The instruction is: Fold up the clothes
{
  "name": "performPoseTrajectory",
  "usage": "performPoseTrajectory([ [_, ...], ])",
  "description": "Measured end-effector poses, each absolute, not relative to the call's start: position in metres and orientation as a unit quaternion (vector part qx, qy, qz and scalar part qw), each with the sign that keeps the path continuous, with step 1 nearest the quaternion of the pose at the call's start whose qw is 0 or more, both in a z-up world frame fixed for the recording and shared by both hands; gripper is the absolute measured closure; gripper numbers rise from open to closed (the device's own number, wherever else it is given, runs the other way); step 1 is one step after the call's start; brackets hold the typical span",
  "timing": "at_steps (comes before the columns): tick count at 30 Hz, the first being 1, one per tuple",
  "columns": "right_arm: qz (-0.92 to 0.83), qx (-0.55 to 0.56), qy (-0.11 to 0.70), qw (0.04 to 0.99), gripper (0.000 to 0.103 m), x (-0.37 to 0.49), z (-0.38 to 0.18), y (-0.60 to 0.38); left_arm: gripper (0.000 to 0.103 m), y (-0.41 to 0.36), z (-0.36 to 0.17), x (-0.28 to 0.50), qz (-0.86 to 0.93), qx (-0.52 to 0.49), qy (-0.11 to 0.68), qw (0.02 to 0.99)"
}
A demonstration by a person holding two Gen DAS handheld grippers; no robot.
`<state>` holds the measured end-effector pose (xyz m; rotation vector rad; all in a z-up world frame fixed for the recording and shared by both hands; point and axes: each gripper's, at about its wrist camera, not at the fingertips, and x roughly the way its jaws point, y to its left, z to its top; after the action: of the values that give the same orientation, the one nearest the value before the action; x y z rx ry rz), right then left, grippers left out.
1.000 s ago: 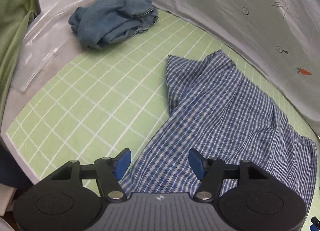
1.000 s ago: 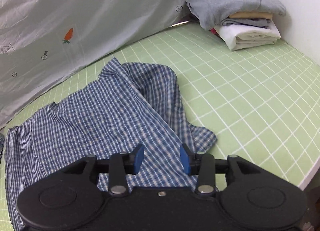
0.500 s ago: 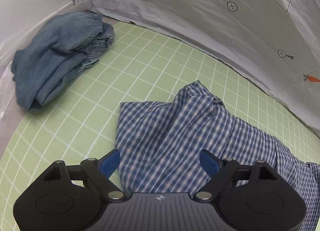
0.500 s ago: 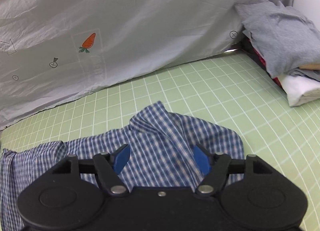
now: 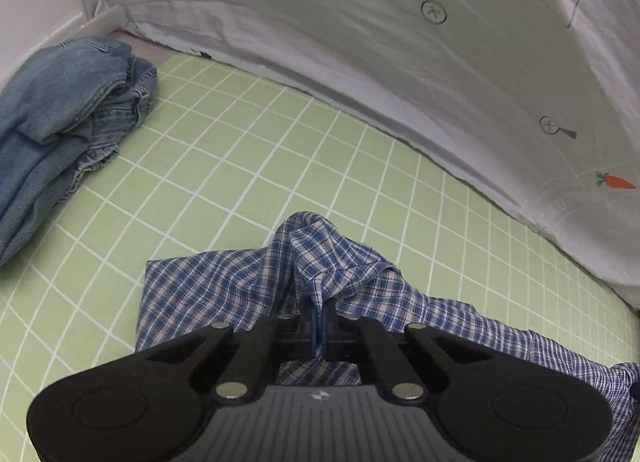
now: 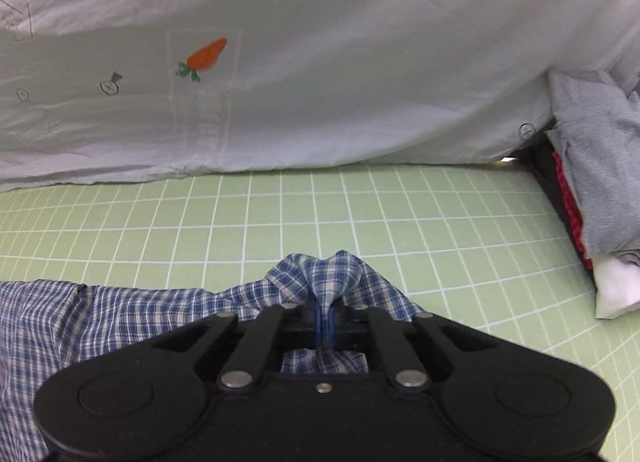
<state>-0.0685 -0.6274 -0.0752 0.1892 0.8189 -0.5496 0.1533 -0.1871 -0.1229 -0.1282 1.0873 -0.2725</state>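
Checked cotton shirt (image 5: 224, 294) bunched, L tongs (image 5: 319, 322) & R tongs (image 6: 325, 322) just clamped on folds

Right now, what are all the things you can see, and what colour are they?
checked shirt: one, blue and white, crumpled on the mat in front of both tongs, a bunch of it pinched in each.
denim garment: one, faded blue, heaped at the mat's far left edge.
pile of clothes: one stack, grey on top, red and white below, at the mat's right edge.
grid mat: one, light green with white lines, under everything.
backdrop sheet: one, pale grey with small printed marks, hanging behind the mat.
carrot print: one, orange, on the sheet.
left tongs: black with blue pads, shut on the shirt.
right tongs: same colours, shut on the shirt.
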Motion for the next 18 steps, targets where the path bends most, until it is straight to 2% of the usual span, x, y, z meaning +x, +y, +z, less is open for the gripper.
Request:
performPoseTrajectory([
  [4, -0.268, 0.117, 0.358, 0.887, 0.099, -0.13, -0.042, -0.613, 0.101, -0.165, -0.088, 0.101, -0.139, -0.059, 0.49, 0.858],
  [8, -0.275, 0.125, 0.364, 0.881, 0.099, -0.193, -0.037, -0.594, 0.101, -0.131, -0.084, 0.046, -0.129, -0.066, 0.5, 0.854],
  [14, -0.281, 0.198, 0.42, 0.84, 0.099, -0.272, -0.082, -0.576, 0.101, -0.088, -0.125, -0.027, -0.085, -0.087, 0.564, 0.817],
  [18, -0.278, 0.205, 0.464, 0.816, 0.099, -0.298, -0.109, -0.554, 0.1, -0.077, -0.149, -0.062, -0.07, -0.073, 0.599, 0.794],
])
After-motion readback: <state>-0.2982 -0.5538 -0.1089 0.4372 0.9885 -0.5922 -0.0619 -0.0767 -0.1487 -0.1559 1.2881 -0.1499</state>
